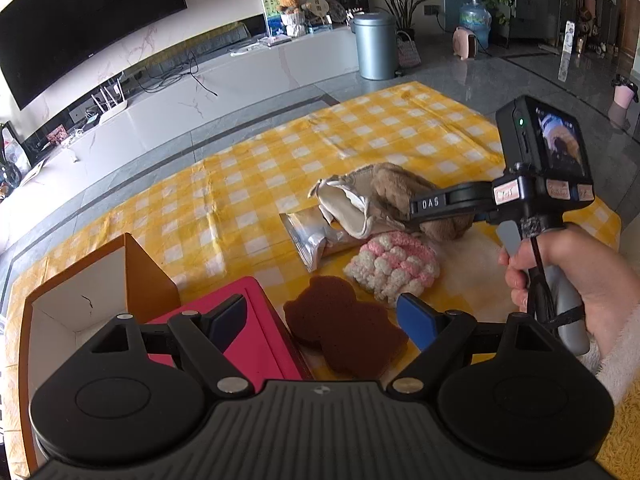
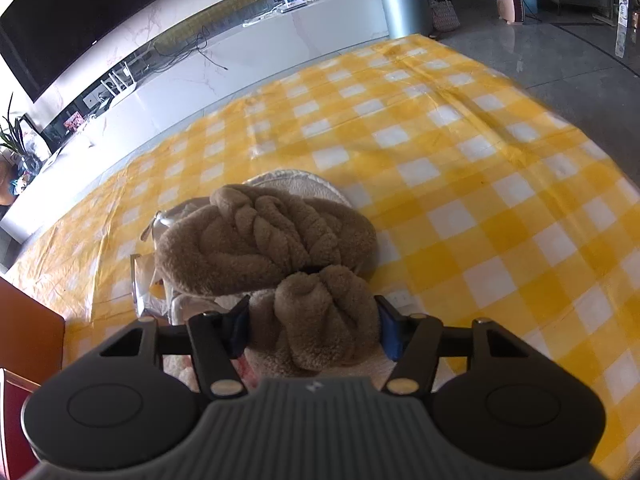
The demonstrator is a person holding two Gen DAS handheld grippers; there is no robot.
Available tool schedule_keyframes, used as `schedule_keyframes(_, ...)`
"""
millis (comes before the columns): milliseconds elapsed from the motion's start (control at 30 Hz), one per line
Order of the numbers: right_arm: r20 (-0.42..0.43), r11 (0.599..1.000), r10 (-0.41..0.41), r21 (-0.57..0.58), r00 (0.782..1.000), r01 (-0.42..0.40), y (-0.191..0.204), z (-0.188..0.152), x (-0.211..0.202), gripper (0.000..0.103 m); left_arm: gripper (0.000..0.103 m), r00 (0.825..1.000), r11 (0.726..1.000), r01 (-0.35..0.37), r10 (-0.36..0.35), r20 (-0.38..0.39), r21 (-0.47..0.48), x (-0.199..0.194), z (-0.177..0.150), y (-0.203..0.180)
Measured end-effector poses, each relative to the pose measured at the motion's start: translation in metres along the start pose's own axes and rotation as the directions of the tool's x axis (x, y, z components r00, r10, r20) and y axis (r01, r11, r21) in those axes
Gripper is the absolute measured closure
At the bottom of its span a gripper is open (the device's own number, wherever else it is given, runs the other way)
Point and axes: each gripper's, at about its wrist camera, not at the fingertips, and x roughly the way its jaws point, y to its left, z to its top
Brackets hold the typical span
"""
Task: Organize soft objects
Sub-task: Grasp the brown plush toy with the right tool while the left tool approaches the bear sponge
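A brown fluffy plush item [image 2: 264,236] lies on the yellow checked cloth [image 2: 460,152], partly on a pale cloth piece [image 1: 344,200]. My right gripper [image 2: 314,330] is shut on the plush's near lobe, a blue pad against each side. The left wrist view shows this gripper [image 1: 412,213] from the side, held by a hand [image 1: 560,264]. My left gripper [image 1: 322,322] stands open just above a brown bear-shaped sponge [image 1: 344,320], which lies flat between the spread fingers, untouched. A pink-and-white knitted puff [image 1: 392,266] sits just beyond the sponge.
A crumpled silver pouch [image 1: 312,240] lies beside the pale cloth. An open orange box [image 1: 80,292] and a red box [image 1: 256,332] stand at the near left. A TV cabinet [image 1: 224,80], a grey bin [image 1: 376,46] and floor lie beyond the table.
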Motion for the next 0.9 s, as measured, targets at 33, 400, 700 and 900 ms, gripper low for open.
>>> schedule_keyframes(33,0.009,1.000,0.001,0.000,1.000,-0.001,0.000,0.001,-0.003,0.042,0.004,1.000,1.000,0.008,-0.008,-0.006,0.020,0.001,0.000,-0.004)
schedule_keyframes(400,0.023,0.999,-0.010,-0.033,1.000,0.011,-0.003,0.004,-0.018,0.042,0.006,0.946,0.992,0.120,-0.125,-0.299,-0.034,0.060,0.018,-0.029)
schedule_keyframes(700,0.014,1.000,0.001,-0.017,1.000,-0.001,-0.005,0.004,-0.017,0.042,0.015,0.881,0.982,-0.078,-0.012,-0.473,-0.172,0.103,0.016,-0.036)
schedule_keyframes(900,0.003,0.998,-0.007,-0.058,1.000,0.007,-0.003,0.002,-0.016,0.042,0.014,0.856,0.953,-0.193,0.048,-0.514,-0.232,0.114,0.017,-0.039)
